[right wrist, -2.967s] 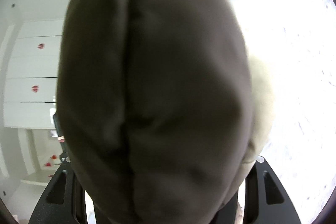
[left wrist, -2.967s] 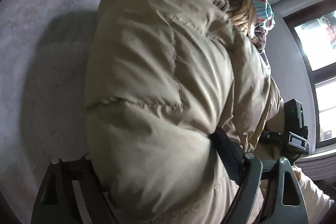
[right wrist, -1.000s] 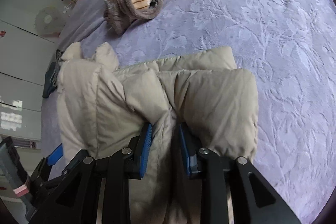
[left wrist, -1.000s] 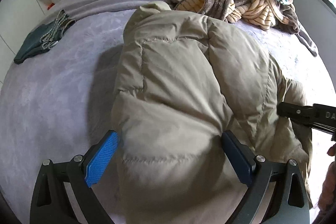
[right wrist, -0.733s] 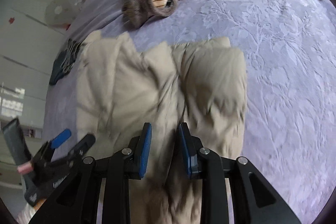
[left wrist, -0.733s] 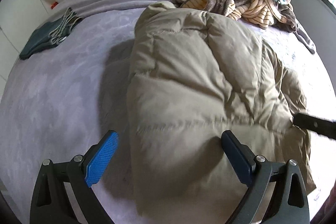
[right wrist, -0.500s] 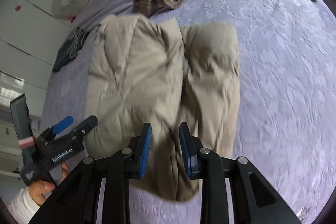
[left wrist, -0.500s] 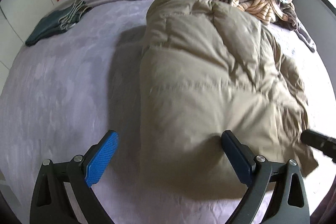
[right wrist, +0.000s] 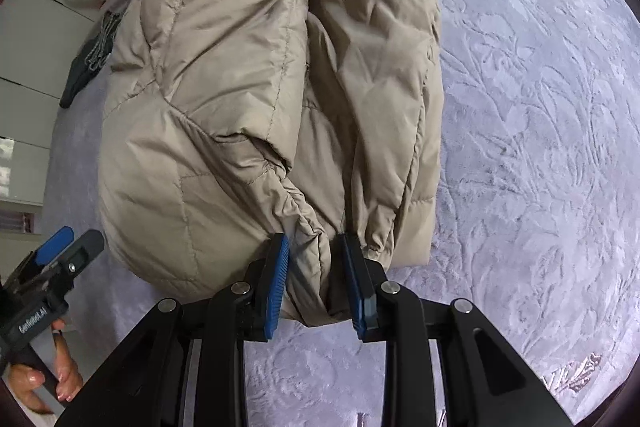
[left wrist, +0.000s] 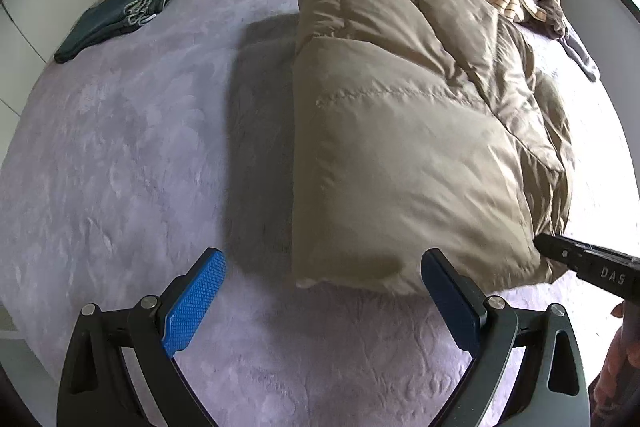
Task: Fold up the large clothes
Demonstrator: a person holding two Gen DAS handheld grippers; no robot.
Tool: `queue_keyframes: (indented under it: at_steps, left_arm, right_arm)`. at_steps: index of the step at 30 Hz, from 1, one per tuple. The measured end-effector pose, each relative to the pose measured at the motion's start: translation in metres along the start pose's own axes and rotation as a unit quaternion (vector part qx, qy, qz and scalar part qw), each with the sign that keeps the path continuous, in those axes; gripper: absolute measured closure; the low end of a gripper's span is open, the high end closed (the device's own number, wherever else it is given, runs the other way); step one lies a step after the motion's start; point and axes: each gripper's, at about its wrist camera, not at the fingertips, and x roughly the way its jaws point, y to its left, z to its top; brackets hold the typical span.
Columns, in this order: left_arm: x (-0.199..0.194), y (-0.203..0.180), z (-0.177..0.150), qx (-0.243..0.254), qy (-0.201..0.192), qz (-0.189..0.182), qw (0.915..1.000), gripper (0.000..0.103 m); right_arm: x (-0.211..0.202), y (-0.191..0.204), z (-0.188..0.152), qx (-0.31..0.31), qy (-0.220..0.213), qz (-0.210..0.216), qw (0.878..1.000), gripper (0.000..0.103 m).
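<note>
While the right gripper's [right wrist: 316, 279] fingers pinch the soft, springy beige quilted puffer jacket [right wrist: 256, 99] at its gathered hem and the left gripper [left wrist: 320, 301] stands wide and empty, regrip at seams.

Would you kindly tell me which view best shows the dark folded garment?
The left wrist view: the dark folded garment lies unobstructed on the bedspread. The right wrist view shows only a sliver at its left edge, beside the puffer jacket.

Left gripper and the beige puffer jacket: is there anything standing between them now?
Nothing visible does. The left gripper hangs open above bare purple bedspread, just short of the near edge of the beige puffer jacket. The right gripper already pinches its hem.
</note>
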Motion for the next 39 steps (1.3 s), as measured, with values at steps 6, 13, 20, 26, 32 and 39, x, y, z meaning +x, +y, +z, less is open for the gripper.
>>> queue_keyframes:
  at_steps: [6,13,20,26,32,39]
  left_arm:
    - [-0.01,0.002,-0.005,-0.007,-0.001,-0.005,1.0,0.004]
    - [-0.016,0.007,-0.013,-0.013,0.007,0.009,0.9998,0.0]
    - [-0.032,0.012,-0.023,0.008,-0.015,0.039,0.9991,0.0]
    - [-0.038,0.019,-0.029,0.023,-0.014,0.029,0.9992,0.0]
    - [-0.038,0.016,-0.042,0.046,-0.01,0.013,0.9988,0.0]
    - [-0.042,0.013,-0.053,0.064,-0.007,0.006,0.9979,0.0]
  right_arm:
    - [-0.021,0.006,-0.005,0.001,-0.004,0.004,1.0,0.061]
    - [-0.038,0.011,-0.017,0.003,-0.01,0.003,1.0,0.054]
    - [-0.051,0.022,-0.038,0.007,-0.012,-0.004,1.0,0.043]
    - [-0.054,0.026,-0.055,0.015,-0.011,-0.013,1.0,0.037]
    - [-0.057,0.032,-0.078,0.029,-0.022,-0.021,0.999,0.021]
    - [-0.06,0.037,-0.098,0.043,-0.031,-0.029,0.998,0.017]
